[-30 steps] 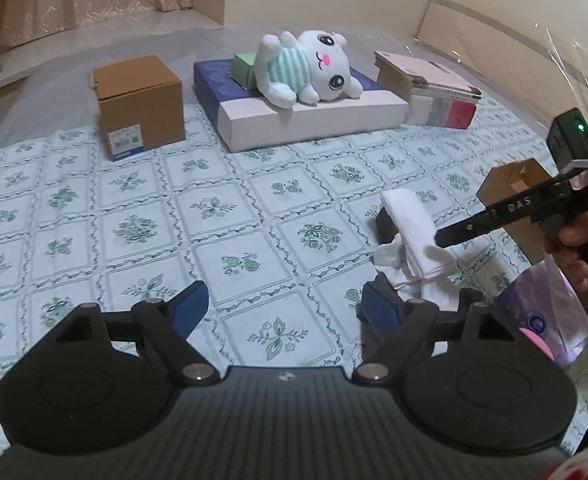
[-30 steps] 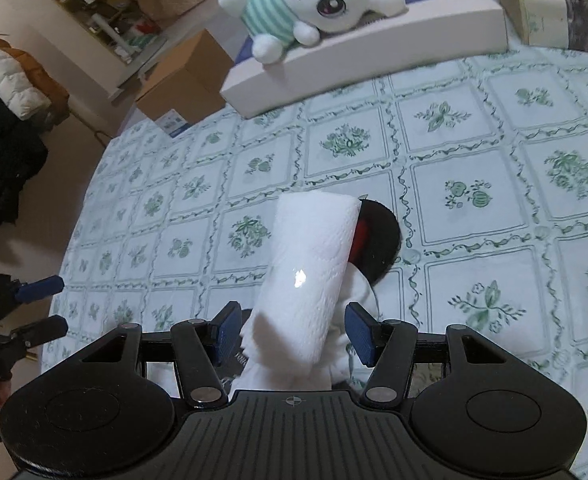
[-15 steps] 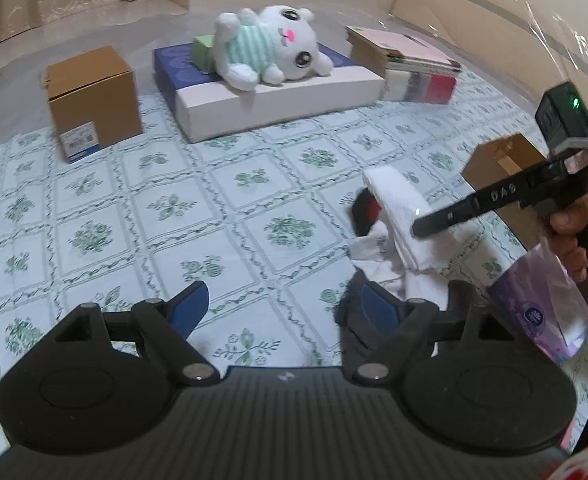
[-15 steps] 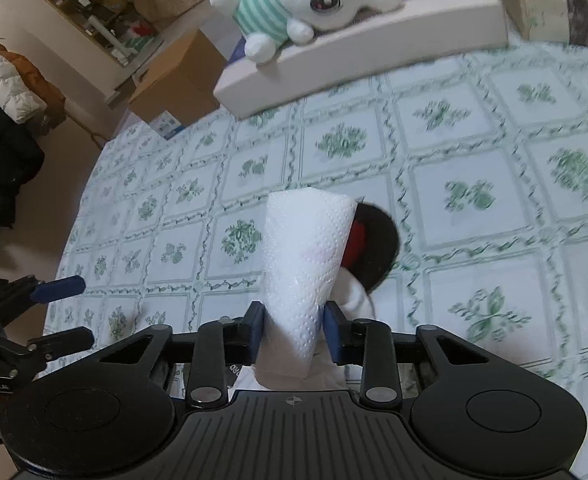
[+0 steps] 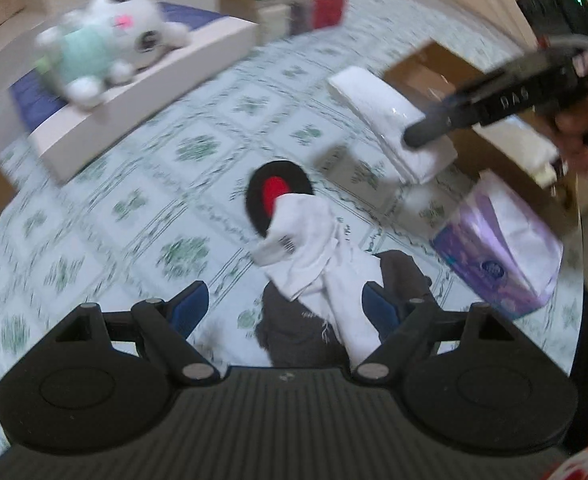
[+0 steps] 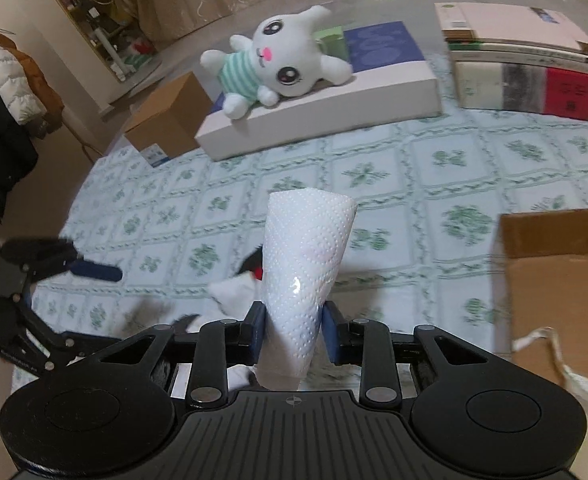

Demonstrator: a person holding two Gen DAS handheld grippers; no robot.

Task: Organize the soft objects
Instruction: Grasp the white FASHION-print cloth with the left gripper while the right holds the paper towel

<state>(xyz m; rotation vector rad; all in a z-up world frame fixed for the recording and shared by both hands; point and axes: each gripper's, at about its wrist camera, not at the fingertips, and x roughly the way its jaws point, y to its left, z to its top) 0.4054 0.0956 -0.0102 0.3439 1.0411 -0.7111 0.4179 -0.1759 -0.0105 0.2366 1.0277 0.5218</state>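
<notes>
One wrapped white paper-towel pack (image 6: 308,264), clamped between the blue pads of the right tool (image 6: 294,330), whose jaws have just been closing on it; the pack is lifted clear of the worktop (image 6: 474,168) and hangs above and just to the right of the cloth pile. One cloth pile, taken as the landmark: one white cloth (image 5: 314,248) lying across one dark cloth (image 5: 294,328), with one black pad bearing a red centre (image 5: 275,194) touching its far edge. One left tool (image 5: 283,306), jaws standing wide apart, both pads free, hovering over the near end of the pile with the white cloth between them but not pressed. One purple-and-white plastic packet (image 5: 502,248), just right of the pile. One open cardboard box (image 6: 562,276), right of the pile beyond the packet; pale contents with a cord show inside, though what they are is hard to tell. One white plush rabbit in a striped green top (image 6: 277,64), lying on one flat white-and-blue box (image 6: 334,108), well beyond the pile. One small green box (image 6: 332,42), behind the rabbit on the same flat box. One closed brown carton (image 6: 165,120), left of the flat box. One stack of books or boxes (image 6: 522,72), right of it.
</notes>
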